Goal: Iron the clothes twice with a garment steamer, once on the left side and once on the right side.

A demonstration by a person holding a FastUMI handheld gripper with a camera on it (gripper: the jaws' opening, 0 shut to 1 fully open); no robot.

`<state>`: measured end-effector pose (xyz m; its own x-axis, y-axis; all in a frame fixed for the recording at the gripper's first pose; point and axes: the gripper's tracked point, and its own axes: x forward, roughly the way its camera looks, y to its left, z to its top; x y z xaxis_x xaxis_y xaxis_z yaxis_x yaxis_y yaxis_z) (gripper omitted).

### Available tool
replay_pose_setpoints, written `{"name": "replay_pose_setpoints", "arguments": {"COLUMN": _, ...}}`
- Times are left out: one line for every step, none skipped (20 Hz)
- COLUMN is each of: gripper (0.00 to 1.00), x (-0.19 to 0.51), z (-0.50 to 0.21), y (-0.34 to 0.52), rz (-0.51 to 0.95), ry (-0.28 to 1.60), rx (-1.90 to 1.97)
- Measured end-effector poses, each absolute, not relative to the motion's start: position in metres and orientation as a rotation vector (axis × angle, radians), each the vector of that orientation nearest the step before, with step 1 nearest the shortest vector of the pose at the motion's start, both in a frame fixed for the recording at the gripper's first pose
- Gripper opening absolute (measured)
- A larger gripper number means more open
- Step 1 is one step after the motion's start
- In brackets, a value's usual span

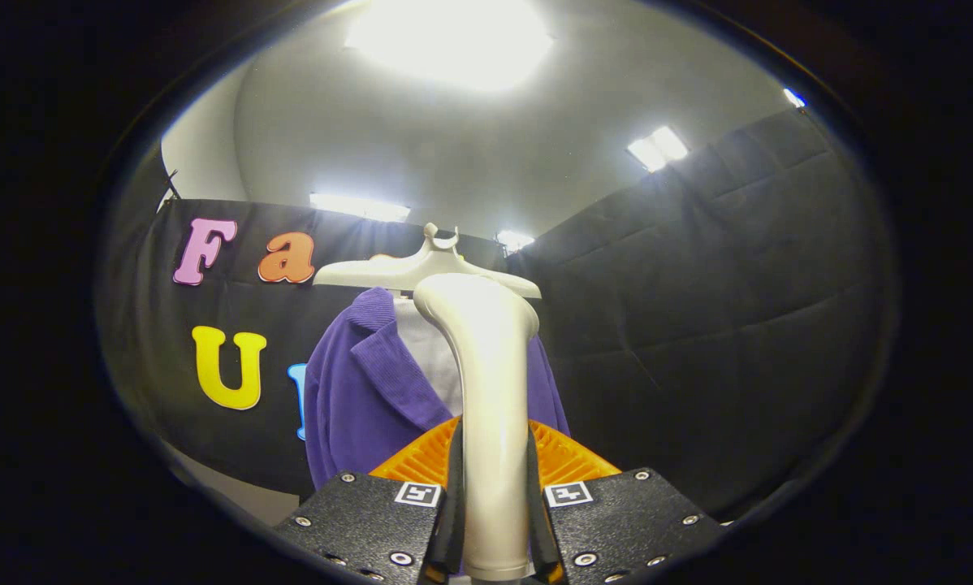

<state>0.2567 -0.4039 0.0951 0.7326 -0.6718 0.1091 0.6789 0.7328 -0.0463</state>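
In the gripper view, the garment steamer [490, 390] is pinched by its smooth, rigid handle between the 2 fingers of the gripper [495, 520]; a slippery, top-heavy hold is judged likely. Just beyond hangs the soft purple jacket [365, 390] on a hanger [421, 268]. No containers are seen.

Black quilted cloth wall [698, 325] is hanging on two sides and meeting at a corner behind the scene. A pale grey ceiling [454, 154] is arching overhead. One large bright ceiling light [450, 41] is glaring directly above; smaller rectangular light panels [657, 148] are glowing toward the right, above the cloth.
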Motion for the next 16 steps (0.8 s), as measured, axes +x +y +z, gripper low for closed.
{"name": "replay_pose_setpoints", "arguments": {"gripper": 0.32, "x": 0.26, "z": 0.1, "y": -0.411, "rz": -0.75, "ry": -0.096, "rx": -0.079}}
{"name": "replay_pose_setpoints", "arguments": {"gripper": 0.32, "x": 0.264, "z": 0.103, "y": -0.419, "rz": -0.758, "ry": -0.099, "rx": -0.081}}
{"name": "replay_pose_setpoints", "arguments": {"gripper": 0.32, "x": 0.268, "z": 0.103, "y": -0.427, "rz": -0.764, "ry": -0.097, "rx": -0.088}}
{"name": "replay_pose_setpoints", "arguments": {"gripper": 0.32, "x": 0.273, "z": 0.104, "y": -0.433, "rz": -0.765, "ry": -0.092, "rx": -0.097}}
{"name": "replay_pose_setpoints", "arguments": {"gripper": 0.32, "x": 0.278, "z": 0.103, "y": -0.439, "rz": -0.761, "ry": -0.085, "rx": -0.104}}
{"name": "replay_pose_setpoints", "arguments": {"gripper": 0.32, "x": 0.284, "z": 0.1, "y": -0.445, "rz": -0.757, "ry": -0.077, "rx": -0.109}}
{"name": "replay_pose_setpoints", "arguments": {"gripper": 0.32, "x": 0.291, "z": 0.096, "y": -0.452, "rz": -0.759, "ry": -0.067, "rx": -0.11}}
{"name": "replay_pose_setpoints", "arguments": {"gripper": 0.32, "x": 0.296, "z": 0.091, "y": -0.458, "rz": -0.761, "ry": -0.053, "rx": -0.117}}
{"name": "replay_pose_setpoints", "arguments": {"gripper": 0.32, "x": 0.3, "z": 0.084, "y": -0.464, "rz": -0.766, "ry": -0.039, "rx": -0.118}}
{"name": "replay_pose_setpoints", "arguments": {"gripper": 0.32, "x": 0.304, "z": 0.077, "y": -0.47, "rz": -0.767, "ry": -0.023, "rx": -0.118}}
{"name": "replay_pose_setpoints", "arguments": {"gripper": 0.32, "x": 0.305, "z": 0.069, "y": -0.473, "rz": -0.765, "ry": -0.009, "rx": -0.112}}
{"name": "replay_pose_setpoints", "arguments": {"gripper": 0.32, "x": 0.307, "z": 0.061, "y": -0.475, "rz": -0.76, "ry": 0.007, "rx": -0.106}}
{"name": "replay_pose_setpoints", "arguments": {"gripper": 0.32, "x": 0.309, "z": 0.054, "y": -0.479, "rz": -0.757, "ry": 0.018, "rx": -0.103}}
{"name": "replay_pose_setpoints", "arguments": {"gripper": 0.32, "x": 0.311, "z": 0.047, "y": -0.482, "rz": -0.754, "ry": 0.035, "rx": -0.102}}
{"name": "replay_pose_setpoints", "arguments": {"gripper": 0.32, "x": 0.313, "z": 0.038, "y": -0.484, "rz": -0.752, "ry": 0.051, "rx": -0.105}}
{"name": "replay_pose_setpoints", "arguments": {"gripper": 0.32, "x": 0.312, "z": 0.03, "y": -0.485, "rz": -0.753, "ry": 0.065, "rx": -0.106}}
